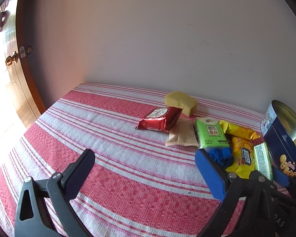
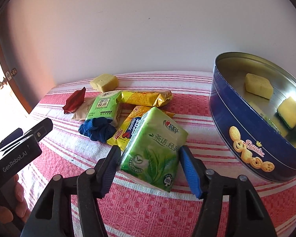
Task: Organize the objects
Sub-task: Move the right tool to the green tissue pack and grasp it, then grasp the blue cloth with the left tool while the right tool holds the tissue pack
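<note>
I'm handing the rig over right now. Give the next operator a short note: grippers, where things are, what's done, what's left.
Right gripper: jaws around the green tissue pack, seemingly gripping it, tilted off the cloth beside the blue tin.
Left gripper: open, empty, over bare tablecloth.
Done: three sponges in the tin.
Left: this tissue pack, second tissue pack, blue cloth, two yellow snack packs, beige packet, red packet, loose sponge.

Plain white wall (image 1: 167, 39) ran behind a table under a red-and-white striped cloth (image 1: 118, 177). Wooden door (image 1: 19, 90), brass knob (image 1: 10, 60), at 9 o'clock; strong daylight there.
</note>
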